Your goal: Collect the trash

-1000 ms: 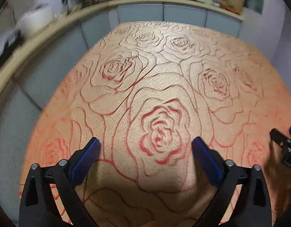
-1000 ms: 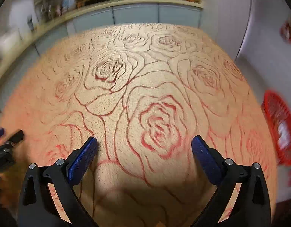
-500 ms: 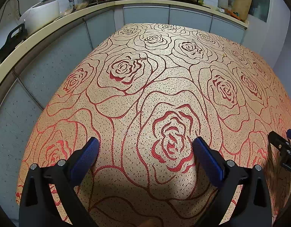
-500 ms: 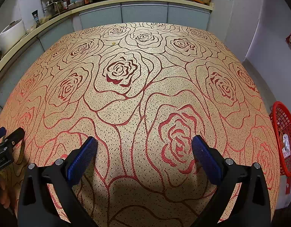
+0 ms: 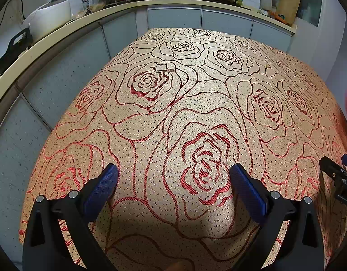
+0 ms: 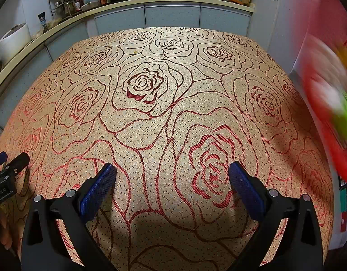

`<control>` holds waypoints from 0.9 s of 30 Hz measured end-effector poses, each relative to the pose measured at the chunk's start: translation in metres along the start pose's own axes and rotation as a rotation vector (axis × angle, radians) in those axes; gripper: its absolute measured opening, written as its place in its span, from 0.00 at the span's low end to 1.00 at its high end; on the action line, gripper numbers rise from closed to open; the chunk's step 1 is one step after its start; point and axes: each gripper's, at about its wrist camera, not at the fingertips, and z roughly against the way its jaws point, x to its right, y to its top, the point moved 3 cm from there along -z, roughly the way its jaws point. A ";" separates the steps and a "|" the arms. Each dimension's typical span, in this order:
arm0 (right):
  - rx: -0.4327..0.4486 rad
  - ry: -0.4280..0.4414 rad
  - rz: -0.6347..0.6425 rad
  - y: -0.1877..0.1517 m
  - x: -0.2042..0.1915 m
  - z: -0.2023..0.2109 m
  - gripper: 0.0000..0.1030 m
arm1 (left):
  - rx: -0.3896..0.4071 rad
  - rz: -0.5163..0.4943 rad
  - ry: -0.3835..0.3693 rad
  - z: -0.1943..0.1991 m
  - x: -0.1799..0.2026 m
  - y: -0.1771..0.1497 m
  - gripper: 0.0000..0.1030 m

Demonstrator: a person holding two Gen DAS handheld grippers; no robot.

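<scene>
- Over the rose-patterned tablecloth (image 5: 173, 113) I hold both grippers low and side by side; left gripper (image 5: 173, 177) and right gripper (image 6: 172, 175) gape wide, holding nothing.
- Trash: a blurred red object (image 6: 327, 113) at the right edge, nearer my right gripper; long axis unreadable.
- Only a tiny crumb (image 6: 135, 51) lies far across the cloth.

Two hand-held grippers (image 5: 173, 176) (image 6: 172, 174), one rose-patterned tablecloth (image 5: 196, 94)
</scene>
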 end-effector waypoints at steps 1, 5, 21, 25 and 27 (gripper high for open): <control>0.000 0.000 0.000 0.001 0.001 0.000 0.95 | 0.000 0.000 0.001 -0.001 0.000 0.000 0.93; -0.001 0.000 0.000 0.005 0.006 -0.001 0.95 | 0.000 0.000 0.000 -0.003 -0.003 0.000 0.93; -0.002 0.002 0.001 0.009 0.005 -0.003 0.95 | 0.001 -0.003 0.002 -0.004 -0.001 0.000 0.93; -0.002 0.002 0.001 0.010 0.003 -0.003 0.95 | 0.001 -0.003 0.002 -0.003 -0.001 0.000 0.93; -0.002 0.002 0.001 0.010 0.002 -0.003 0.95 | 0.001 -0.003 0.002 -0.003 -0.001 0.000 0.93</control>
